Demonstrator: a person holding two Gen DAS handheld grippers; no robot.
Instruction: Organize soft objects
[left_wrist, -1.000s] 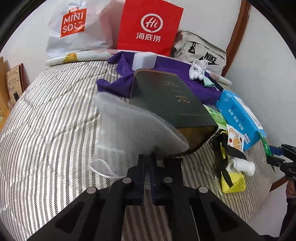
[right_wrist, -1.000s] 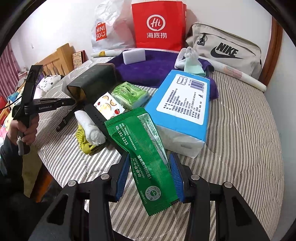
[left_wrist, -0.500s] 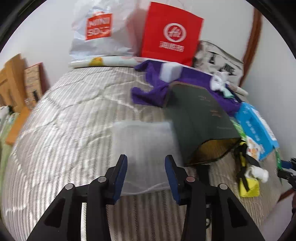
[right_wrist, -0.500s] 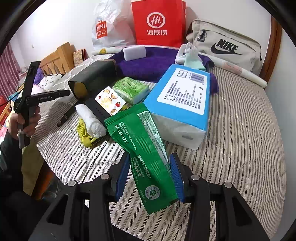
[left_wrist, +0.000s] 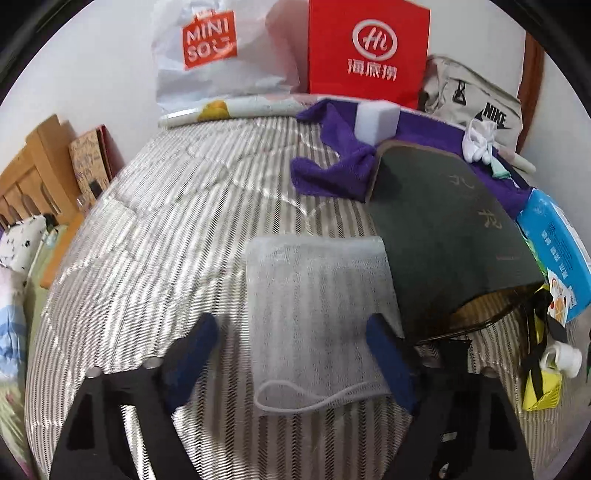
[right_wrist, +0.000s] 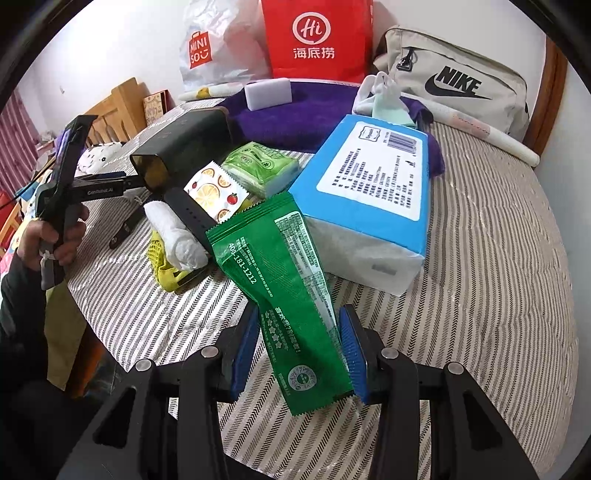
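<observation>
While the left gripper (left_wrist: 295, 354) hangs above the striped bed (left_wrist: 155, 236) with its jaws spread wide, a pale mesh cloth (left_wrist: 317, 317) lies flat on the bedding between and just ahead of the two blue pads, touching neither; its white loop cord (left_wrist: 295, 400) curls at the near edge. To the right of those jaws a dark green box (left_wrist: 450, 229) rests on its side, its open gold-lined end facing the camera and its left edge against the cloth. Beyond the jaws a purple towel (left_wrist: 332, 173) carries a white sponge block (left_wrist: 376, 120), and a white Miniso bag (left_wrist: 210, 55) and a red paper bag (left_wrist: 369, 51) lean on the wall behind.

In the right wrist view, the left gripper is visible at far left, gripped by the person's left hand (right_wrist: 55, 240). The right gripper (right_wrist: 301, 354) has its jaws partly closed, and a green wipes packet (right_wrist: 284, 295) stands between the pads; whether both pads press it I cannot tell for sure, though it sits raised off the bedding. Ahead of the jaws, slightly left, lie a rolled white cloth (right_wrist: 177, 236) on something yellow and a fruit-printed sachet (right_wrist: 214, 192). Ahead and to the right sits a blue tissue pack (right_wrist: 373, 192), with a grey Nike bag (right_wrist: 458, 85) behind it.
</observation>
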